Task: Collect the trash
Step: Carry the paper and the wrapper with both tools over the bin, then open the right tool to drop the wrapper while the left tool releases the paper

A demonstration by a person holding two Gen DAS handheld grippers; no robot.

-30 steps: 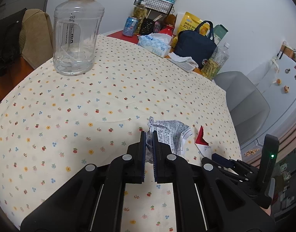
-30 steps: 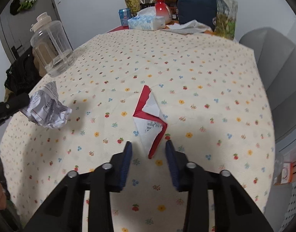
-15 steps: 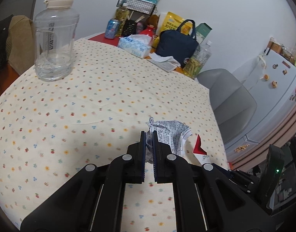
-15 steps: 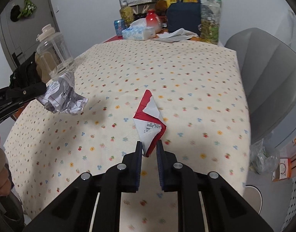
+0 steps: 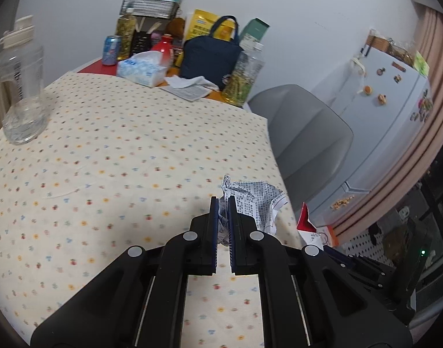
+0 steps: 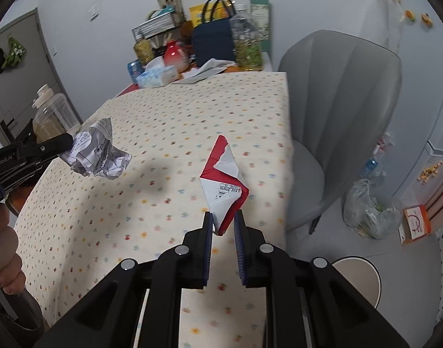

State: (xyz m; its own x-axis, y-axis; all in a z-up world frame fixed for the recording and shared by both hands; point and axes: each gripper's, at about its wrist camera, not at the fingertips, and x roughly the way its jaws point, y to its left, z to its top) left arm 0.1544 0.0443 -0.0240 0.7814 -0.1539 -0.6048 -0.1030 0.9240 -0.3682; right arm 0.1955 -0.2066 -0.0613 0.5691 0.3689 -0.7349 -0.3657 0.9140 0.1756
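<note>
My left gripper is shut on a crumpled printed paper ball and holds it above the table's right side; the ball and the left gripper also show at the left of the right wrist view. My right gripper is shut on the lower corner of a red and white torn wrapper, lifted clear of the flowered tablecloth. The wrapper's tip shows in the left wrist view.
A clear water jug stands at the table's left. Tissue box, navy bag, bottles and cans crowd the far end. A grey chair stands right of the table. A plastic bag lies on the floor.
My right gripper closed on the wrapper and lifted it off the cloth. Both grippers have moved up and to the right with their trash.
</note>
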